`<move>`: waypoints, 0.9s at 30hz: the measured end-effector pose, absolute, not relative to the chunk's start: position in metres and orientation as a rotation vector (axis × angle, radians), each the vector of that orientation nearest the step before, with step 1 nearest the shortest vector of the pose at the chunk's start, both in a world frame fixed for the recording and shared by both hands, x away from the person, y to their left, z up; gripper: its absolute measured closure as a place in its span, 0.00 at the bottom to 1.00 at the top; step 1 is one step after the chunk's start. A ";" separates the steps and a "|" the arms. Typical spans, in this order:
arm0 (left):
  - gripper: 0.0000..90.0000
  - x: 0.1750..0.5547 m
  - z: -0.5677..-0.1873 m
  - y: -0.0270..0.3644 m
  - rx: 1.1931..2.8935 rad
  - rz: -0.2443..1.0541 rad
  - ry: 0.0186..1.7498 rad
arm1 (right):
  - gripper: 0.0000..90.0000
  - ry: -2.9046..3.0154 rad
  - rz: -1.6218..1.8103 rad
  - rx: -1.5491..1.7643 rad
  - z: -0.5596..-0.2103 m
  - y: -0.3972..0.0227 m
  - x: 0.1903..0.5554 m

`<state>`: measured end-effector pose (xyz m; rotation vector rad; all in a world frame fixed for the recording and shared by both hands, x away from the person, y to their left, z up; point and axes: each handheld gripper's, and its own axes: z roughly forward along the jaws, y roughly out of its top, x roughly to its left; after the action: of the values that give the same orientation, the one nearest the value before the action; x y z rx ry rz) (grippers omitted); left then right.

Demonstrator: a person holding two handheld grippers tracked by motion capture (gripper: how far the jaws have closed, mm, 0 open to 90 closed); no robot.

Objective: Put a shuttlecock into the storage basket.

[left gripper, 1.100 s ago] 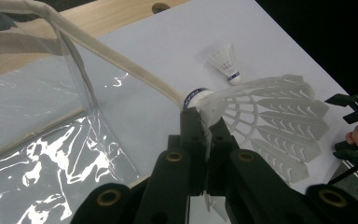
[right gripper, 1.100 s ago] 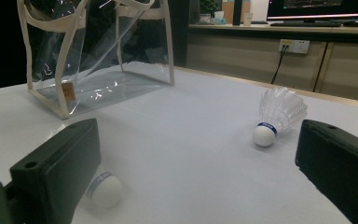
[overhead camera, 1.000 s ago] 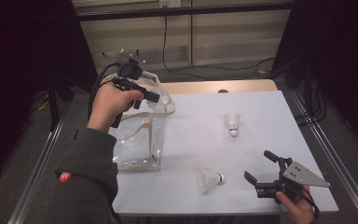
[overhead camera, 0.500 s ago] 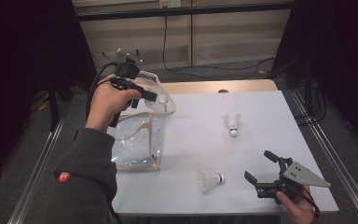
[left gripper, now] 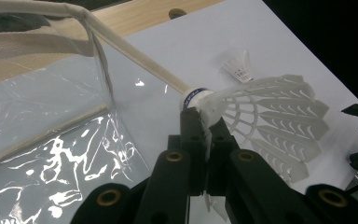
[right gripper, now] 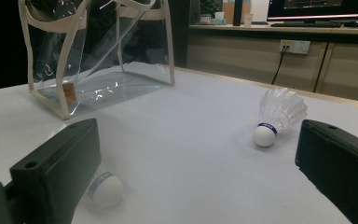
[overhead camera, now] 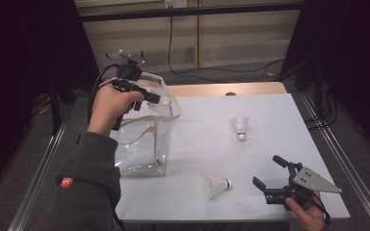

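Above the clear plastic bag [overhead camera: 144,144] at the tabletop's left edge, the left gripper [overhead camera: 147,95] pinches one white feathered shuttlecock [left gripper: 270,116]; two others [overhead camera: 218,185] [overhead camera: 240,127] remain out, right gripper [overhead camera: 275,180] wide.

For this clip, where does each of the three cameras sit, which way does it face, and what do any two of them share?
High view: above the person's side, looking forward and down on the white table; shows both forearms, the left gripper over the clear bag, and the right gripper.
Left gripper view: rides the left gripper, looking along its jaws shut on a shuttlecock above the bag's rim.
Right gripper view: rides the right gripper low over the table, its open jaws facing the bag.
Shared: high and right gripper views both show the bag and two shuttlecocks lying on the table.
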<state>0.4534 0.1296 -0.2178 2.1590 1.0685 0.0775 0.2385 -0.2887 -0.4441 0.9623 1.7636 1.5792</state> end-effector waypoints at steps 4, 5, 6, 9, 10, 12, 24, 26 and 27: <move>0.99 0.454 -0.218 0.130 2.152 0.075 1.081 | 0.00 1.764 1.580 0.961 -0.444 -0.289 0.239; 0.99 0.455 -0.218 0.130 2.152 0.073 1.083 | 0.00 1.763 1.579 0.961 -0.444 -0.289 0.239; 0.99 0.455 -0.219 0.131 2.150 0.070 1.085 | 0.00 1.763 1.580 0.961 -0.444 -0.289 0.239; 0.99 0.455 -0.219 0.132 2.149 0.074 1.089 | 0.00 1.767 1.581 0.963 -0.444 -0.289 0.238; 0.99 0.456 -0.219 0.132 2.149 0.075 1.092 | 0.00 1.767 1.581 0.963 -0.444 -0.289 0.238; 0.99 0.456 -0.219 0.132 2.148 0.079 1.096 | 0.00 1.767 1.580 0.963 -0.444 -0.289 0.238; 0.99 0.460 -0.222 0.140 2.128 0.089 1.136 | 0.00 1.766 1.580 0.958 -0.444 -0.289 0.238; 0.99 0.461 -0.223 0.141 2.128 0.090 1.140 | 0.00 1.766 1.581 0.957 -0.444 -0.289 0.238; 0.99 0.462 -0.223 0.141 2.128 0.096 1.144 | 0.00 1.766 1.580 0.955 -0.444 -0.289 0.238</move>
<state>0.4616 0.1407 -0.2232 2.1283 1.1439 0.0955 0.2382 -0.2893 -0.4437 0.9547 1.7658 1.5799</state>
